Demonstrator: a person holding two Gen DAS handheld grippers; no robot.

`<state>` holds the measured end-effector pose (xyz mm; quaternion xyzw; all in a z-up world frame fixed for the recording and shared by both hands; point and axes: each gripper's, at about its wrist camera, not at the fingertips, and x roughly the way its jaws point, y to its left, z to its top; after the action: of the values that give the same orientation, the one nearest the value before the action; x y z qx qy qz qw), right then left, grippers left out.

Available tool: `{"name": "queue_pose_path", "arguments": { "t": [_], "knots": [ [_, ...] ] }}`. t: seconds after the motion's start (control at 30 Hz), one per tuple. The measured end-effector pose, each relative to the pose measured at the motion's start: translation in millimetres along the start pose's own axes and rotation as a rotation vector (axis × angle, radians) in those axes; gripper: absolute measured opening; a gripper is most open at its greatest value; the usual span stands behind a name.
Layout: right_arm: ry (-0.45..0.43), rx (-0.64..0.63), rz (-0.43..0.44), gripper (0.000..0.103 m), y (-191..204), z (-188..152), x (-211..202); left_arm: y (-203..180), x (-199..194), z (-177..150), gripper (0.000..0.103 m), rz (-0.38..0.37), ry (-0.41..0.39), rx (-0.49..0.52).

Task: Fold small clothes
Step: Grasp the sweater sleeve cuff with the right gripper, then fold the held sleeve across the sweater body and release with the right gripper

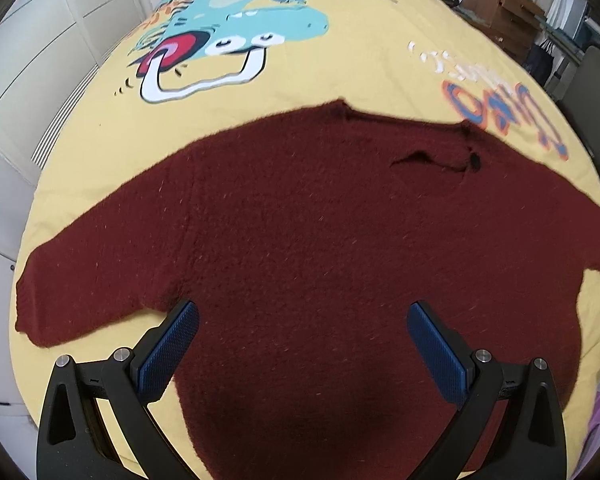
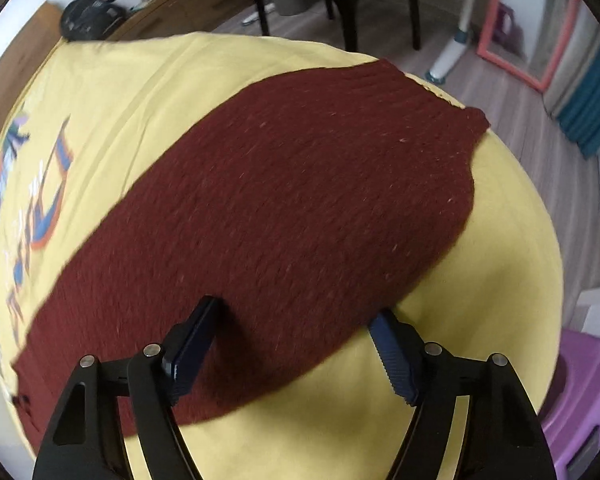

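Dark red fuzzy knit sweater [image 1: 320,232] lies flat on yellow cartoon-print bed cover [image 1: 360,60]. Left gripper [image 1: 302,344] jaws spread above body, empty. Right gripper [image 2: 296,340] jaws spread, straddling sleeve edge, not pinching. Advice: pinch sleeve near edge, fold inward smoothly.

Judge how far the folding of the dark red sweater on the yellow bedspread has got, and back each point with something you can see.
Done: the sweater lies spread flat on the bedspread, sleeves out to both sides. In hand: the right gripper, jaws open, straddles one sleeve; the left gripper, also open, hovers over the body. Neither grips yet. Left: every fold, as no part is turned over.
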<state>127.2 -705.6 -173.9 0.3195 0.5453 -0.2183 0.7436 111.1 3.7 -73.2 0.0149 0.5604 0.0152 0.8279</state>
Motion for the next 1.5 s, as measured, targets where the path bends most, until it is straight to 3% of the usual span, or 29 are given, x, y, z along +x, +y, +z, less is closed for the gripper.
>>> {"name": "queue_pose_path", "arguments": {
  "t": [0.07, 0.2, 0.23, 0.33, 0.5, 0.7, 0.97, 1.2, 1.37, 1.5],
  "knots": [
    [0.009, 0.020, 0.006, 0.067, -3, 7, 2, 4, 8, -5, 0.102, 0.008, 0.023, -0.005],
    [0.020, 0.037, 0.037, 0.019, -5, 14, -1, 16, 19, -14, 0.102, 0.013, 0.056, -0.023],
    [0.025, 0.037, 0.061, 0.016, -5, 15, -2, 18, 19, -16, 0.102, 0.013, 0.058, -0.028],
    [0.001, -0.005, 0.051, 0.014, 10, 16, -11, 25, 20, -20, 0.102, 0.008, 0.062, -0.038],
    [-0.098, -0.177, 0.059, 0.013, 56, 2, -61, 31, 15, -23, 0.102, 0.000, 0.050, -0.034],
    [-0.194, -0.400, 0.159, 0.013, 154, -27, -127, 40, 7, -24, 0.102, -0.047, 0.031, -0.053],
    [-0.219, -0.642, 0.302, 0.013, 292, -103, -185, 57, -2, -24, 0.102, -0.069, -0.009, -0.076],
    [-0.156, -0.808, 0.381, 0.013, 388, -167, -175, 74, -2, -17, 0.102, -0.064, -0.033, -0.089],
    [-0.055, -0.892, 0.366, 0.013, 421, -219, -136, 84, 0, -11, 0.102, -0.079, -0.043, -0.107],
    [0.060, -0.943, 0.302, 0.013, 422, -263, -84, 88, 6, -11, 0.102, -0.076, -0.032, -0.112]
  ]
}}
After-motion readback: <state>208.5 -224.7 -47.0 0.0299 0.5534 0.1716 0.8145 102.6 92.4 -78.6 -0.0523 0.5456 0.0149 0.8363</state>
